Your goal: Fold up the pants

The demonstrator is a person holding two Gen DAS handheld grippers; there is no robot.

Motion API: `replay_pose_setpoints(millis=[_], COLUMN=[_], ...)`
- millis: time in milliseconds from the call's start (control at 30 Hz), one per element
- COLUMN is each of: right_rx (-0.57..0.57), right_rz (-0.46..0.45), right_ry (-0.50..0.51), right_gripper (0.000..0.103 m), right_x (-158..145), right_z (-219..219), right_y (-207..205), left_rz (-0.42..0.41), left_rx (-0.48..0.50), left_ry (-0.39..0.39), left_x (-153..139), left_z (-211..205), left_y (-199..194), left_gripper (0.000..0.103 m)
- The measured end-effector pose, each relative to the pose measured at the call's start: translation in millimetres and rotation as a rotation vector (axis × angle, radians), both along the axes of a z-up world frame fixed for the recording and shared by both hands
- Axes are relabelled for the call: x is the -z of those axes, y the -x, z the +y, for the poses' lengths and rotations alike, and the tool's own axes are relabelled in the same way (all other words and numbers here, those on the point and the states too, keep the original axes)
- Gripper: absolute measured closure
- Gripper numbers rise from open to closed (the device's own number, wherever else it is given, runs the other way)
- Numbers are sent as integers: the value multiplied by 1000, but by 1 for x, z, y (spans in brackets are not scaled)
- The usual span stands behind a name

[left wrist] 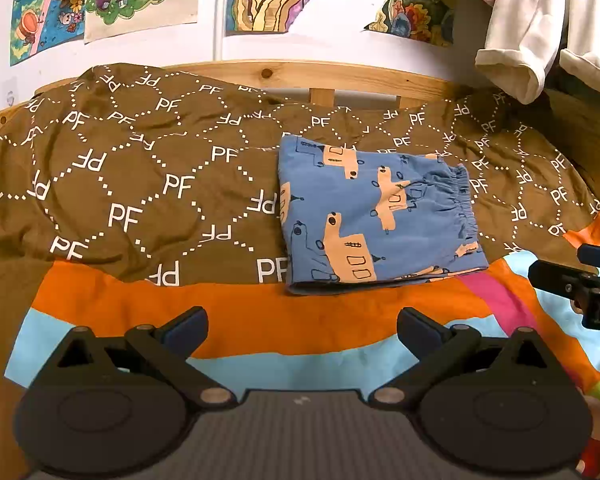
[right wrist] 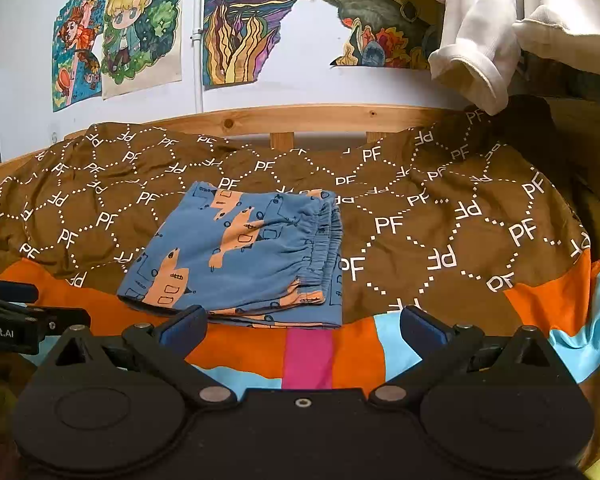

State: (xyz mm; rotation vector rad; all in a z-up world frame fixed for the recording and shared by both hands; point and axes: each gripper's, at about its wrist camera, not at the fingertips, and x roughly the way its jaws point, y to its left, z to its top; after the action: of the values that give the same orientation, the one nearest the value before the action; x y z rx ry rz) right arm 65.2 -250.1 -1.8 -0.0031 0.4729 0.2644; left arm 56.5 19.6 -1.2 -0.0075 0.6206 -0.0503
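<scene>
Pants [left wrist: 374, 216]: blue, orange print, lying as a compact folded rectangle on the brown quilt [left wrist: 140, 184]; near edge overhangs onto the orange-striped sheet [left wrist: 260, 320]. In the right view the pants [right wrist: 240, 256] show stacked layers, waistband [right wrist: 324, 240] on the right side.

Left gripper [left wrist: 302, 326]: fingers spread wide, nothing between them, hovering above the sheet, short of the pants and left of centre.

Right gripper [right wrist: 302, 326]: fingers spread wide, empty; left fingertip [right wrist: 188, 322] overlaps the near fold edge in this view. Touching or just above, cannot tell.

Stage, as judged: fold looks finished or nearly so; maybe one last tidy or halving left.

Risk, snagging: that left fingertip sits at the near edge. Any sideways drift could catch the top layer and peel the stack open.

Risk, uneven grab: lower layers poke out at the near right corner [right wrist: 300, 312]. A pinch there might take only some layers, so lifting would fan the fold apart.

Risk, soft ground: quilt is rumpled and puffy. Pressing down could drag quilt cloth with the pants and skew the rectangle.

Risk, slide: near edge rests across the quilt-to-sheet step; a tug toward the person could pull the bundle off the quilt and loosen it.

Risk, collision: the grippers are near each other; each shows at the edge of the other's view. Closing in together on the same edge could knock them.
</scene>
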Motion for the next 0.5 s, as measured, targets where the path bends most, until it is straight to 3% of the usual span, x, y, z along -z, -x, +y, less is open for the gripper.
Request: replay_pose_setpoints(millis=[500], right_rx=[-2], right_rz=[6], right_ry=[6], right_gripper=[1], right_x=[2], right_z=[-1], right_y=[-1], left_rz=[1], left_rx=[-1], left_ry=[0], left_x=[0], left_z=[1], left_y=[0], left_gripper=[0])
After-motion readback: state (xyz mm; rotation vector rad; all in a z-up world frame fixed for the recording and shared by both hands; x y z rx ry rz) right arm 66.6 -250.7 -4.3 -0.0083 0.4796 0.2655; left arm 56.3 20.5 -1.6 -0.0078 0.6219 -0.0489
